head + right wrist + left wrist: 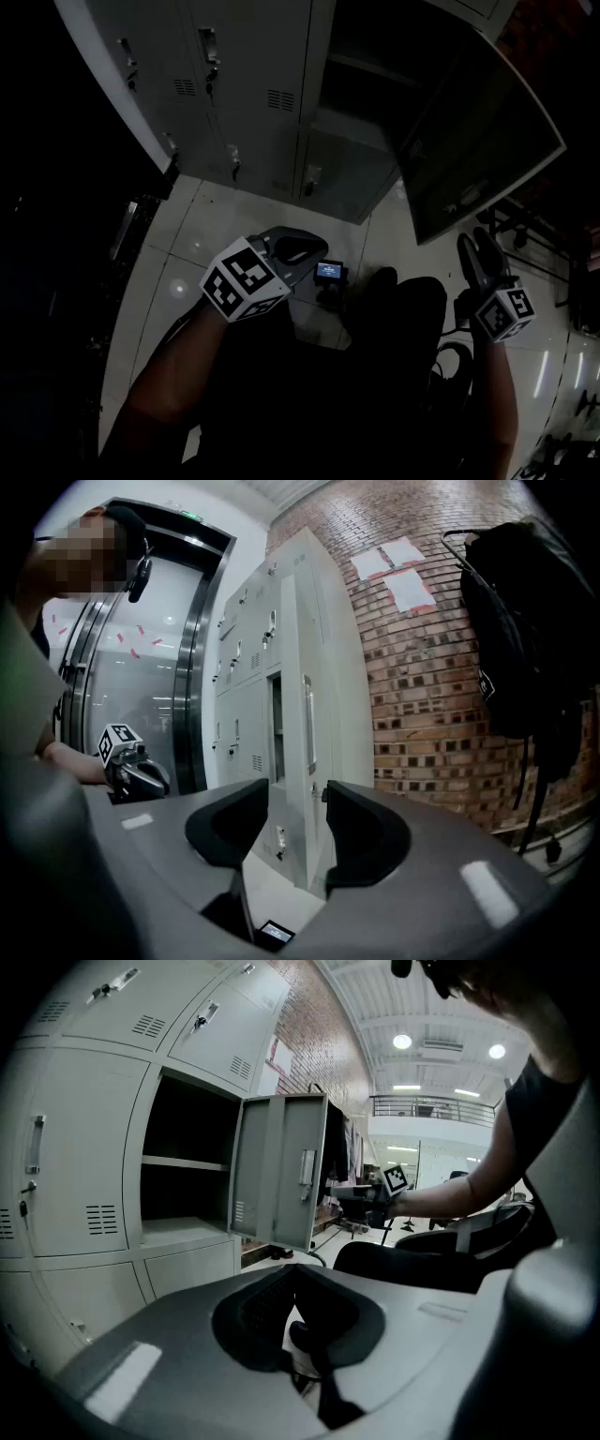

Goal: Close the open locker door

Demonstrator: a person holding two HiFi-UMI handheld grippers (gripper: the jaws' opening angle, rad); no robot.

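— Where is the locker door [478, 141]?
— Open, at two o'clock; right gripper [297, 797] at four o'clock, jaws wide, empty.
— The left gripper [317, 251]?
— Eight o'clock; jaws together, holding nothing.

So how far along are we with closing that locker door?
Nothing done: the locker door stands wide open. Nothing in hand: right hand-held gripper is open, empty, clear of the door; left hand-held gripper is shut, touching nothing. Still to do: reach the door and swing it closed.

Grey locker door [281, 1171] stands swung wide open
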